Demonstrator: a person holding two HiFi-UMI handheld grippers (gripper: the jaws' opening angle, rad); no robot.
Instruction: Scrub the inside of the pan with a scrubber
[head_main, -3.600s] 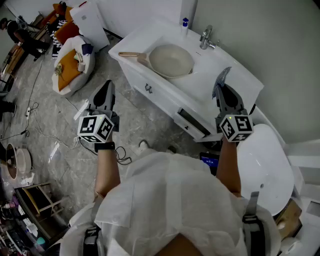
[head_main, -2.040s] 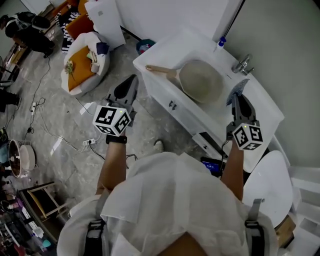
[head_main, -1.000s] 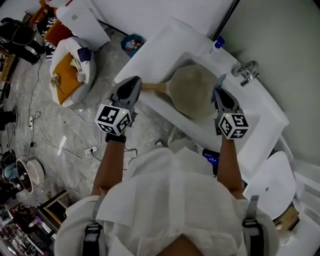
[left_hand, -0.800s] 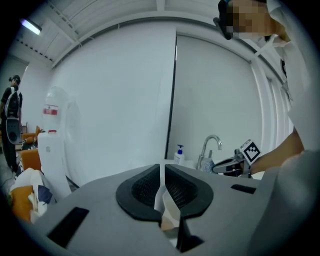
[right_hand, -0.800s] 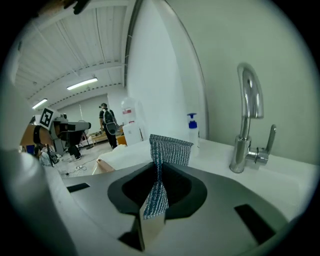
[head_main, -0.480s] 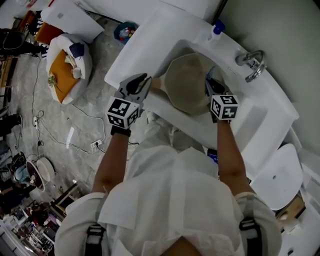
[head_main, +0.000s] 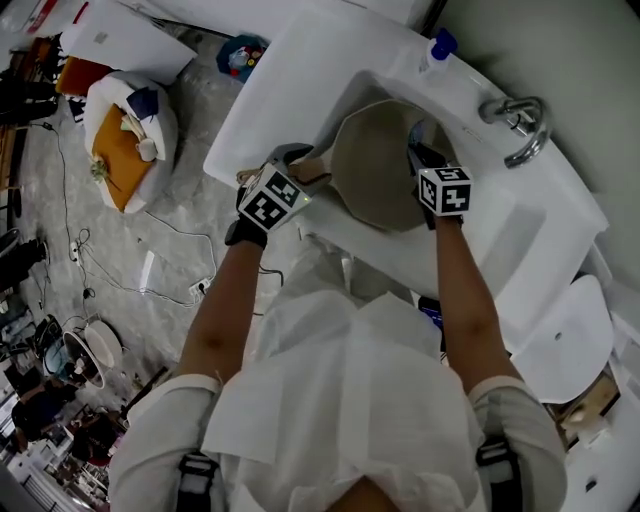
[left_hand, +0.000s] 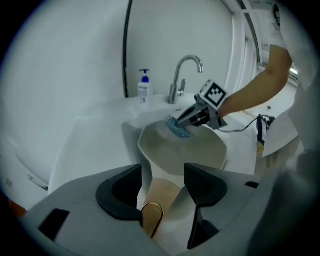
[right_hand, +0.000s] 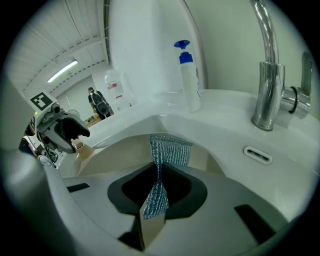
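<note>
The pan handle (left_hand: 162, 199) is straddled by the left gripper (left_hand: 161, 181), jaws just opened wide — the scrubber (right_hand: 170, 150) is pinched by the right gripper (right_hand: 159, 186)

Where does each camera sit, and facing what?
Head view: on the head, steeply down onto pan and sink; both forearms, left gripper, right gripper.
Left gripper view: on that gripper, toward faucet; its jaws, just now opening, straddle the pan handle.
Right gripper view: on that gripper, toward soap bottle; jaws pinch scrubber.
Both gripper views share the pan.

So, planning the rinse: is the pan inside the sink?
In: the pan rests down in the sink basin, its handle poking out.
</note>
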